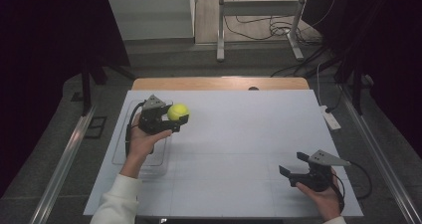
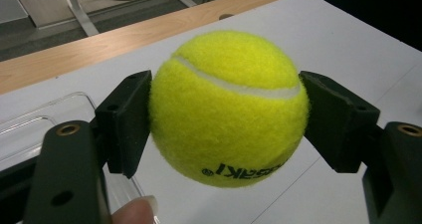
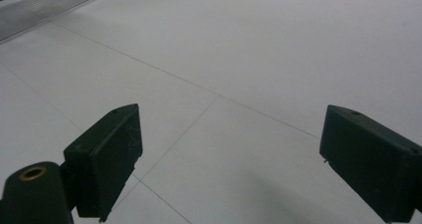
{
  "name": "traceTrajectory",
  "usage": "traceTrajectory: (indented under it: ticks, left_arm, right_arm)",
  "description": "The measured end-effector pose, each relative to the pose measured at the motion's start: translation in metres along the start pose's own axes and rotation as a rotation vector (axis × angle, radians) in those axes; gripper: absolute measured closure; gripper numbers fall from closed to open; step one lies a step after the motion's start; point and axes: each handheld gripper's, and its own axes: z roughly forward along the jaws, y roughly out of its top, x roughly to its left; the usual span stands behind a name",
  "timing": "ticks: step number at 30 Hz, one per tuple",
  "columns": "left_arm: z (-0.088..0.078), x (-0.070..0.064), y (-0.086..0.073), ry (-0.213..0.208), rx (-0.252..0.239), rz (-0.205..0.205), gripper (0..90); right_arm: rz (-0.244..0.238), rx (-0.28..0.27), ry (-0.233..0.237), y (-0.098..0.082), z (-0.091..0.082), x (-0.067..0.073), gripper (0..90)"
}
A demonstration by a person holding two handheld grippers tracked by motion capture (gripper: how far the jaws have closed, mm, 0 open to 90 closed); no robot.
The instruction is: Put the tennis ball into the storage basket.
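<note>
A yellow tennis ball [image 1: 177, 112] hangs above the white table top at the left, and my left gripper [image 1: 175, 118] is shut on it. In the left gripper view the ball [image 2: 229, 107] sits squeezed between the two black pads [image 2: 124, 119], with a white seam across its top and black lettering underneath. My right gripper [image 1: 293, 163] rests low near the table's front right, held by a hand, its jaws spread wide. In the right gripper view, that gripper [image 3: 231, 159] has only bare white table between its jaws.
A clear plastic tray [image 1: 124, 134] lies on the table under and left of my left hand; its rim [image 2: 50, 114] shows in the left gripper view. The white sheet [image 1: 239, 149] covers a wooden table whose far edge [image 1: 219, 83] is bare. Cables and metal frame legs stand beyond.
</note>
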Motion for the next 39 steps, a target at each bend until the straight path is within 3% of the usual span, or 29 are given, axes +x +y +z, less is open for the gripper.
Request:
traceTrajectory:
  ticks: [39]
  left_arm:
    - [-0.017,0.017,-0.006,0.056,-0.023,-0.04,26.7]
  right_arm:
    - [-0.002,-0.002,-0.002,0.0,0.0,0.0,10.2]
